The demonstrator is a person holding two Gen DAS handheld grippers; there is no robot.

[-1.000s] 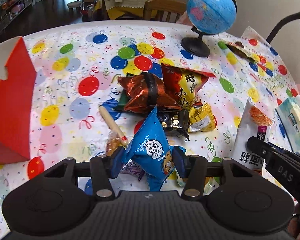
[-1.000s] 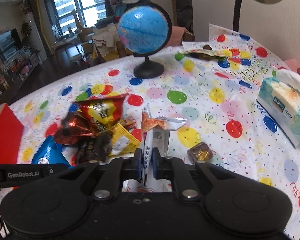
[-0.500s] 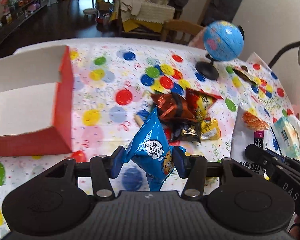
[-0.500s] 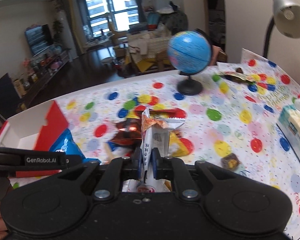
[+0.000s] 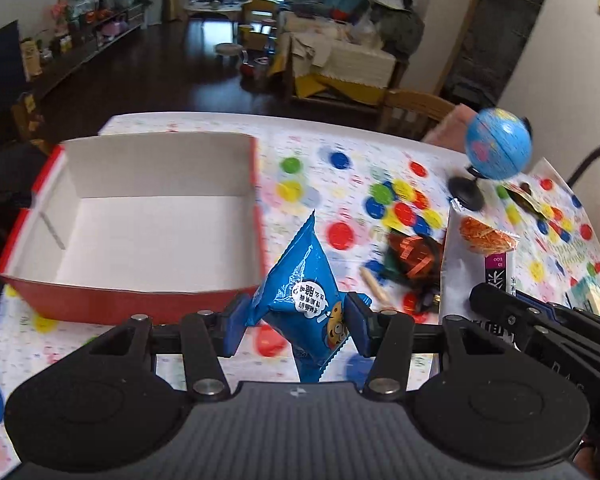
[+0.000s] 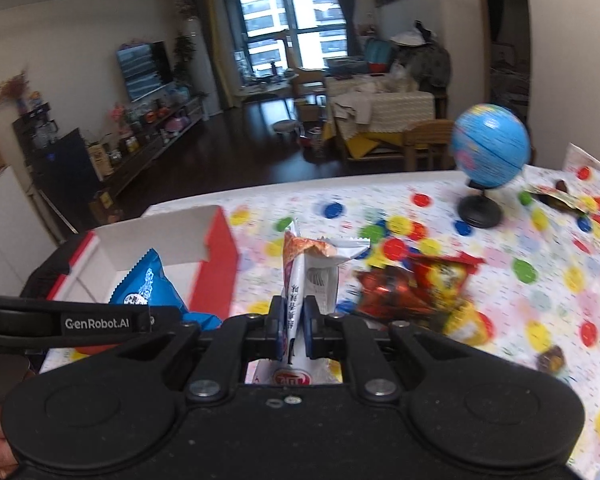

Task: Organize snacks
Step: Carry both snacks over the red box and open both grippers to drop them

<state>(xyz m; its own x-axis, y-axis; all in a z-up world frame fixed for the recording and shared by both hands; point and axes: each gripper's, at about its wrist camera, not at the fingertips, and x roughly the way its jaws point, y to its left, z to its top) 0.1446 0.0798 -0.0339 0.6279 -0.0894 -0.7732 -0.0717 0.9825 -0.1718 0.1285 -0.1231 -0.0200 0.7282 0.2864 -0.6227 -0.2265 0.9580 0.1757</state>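
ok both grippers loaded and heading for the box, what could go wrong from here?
1. The left gripper pinches the blue packet low down, and the puffy bag could slip before it is above the box.
2. The right gripper with the white packet travels close beside the left one; they may collide over the box.
3. The near red wall is upright: a low approach could snag it and shove the box.
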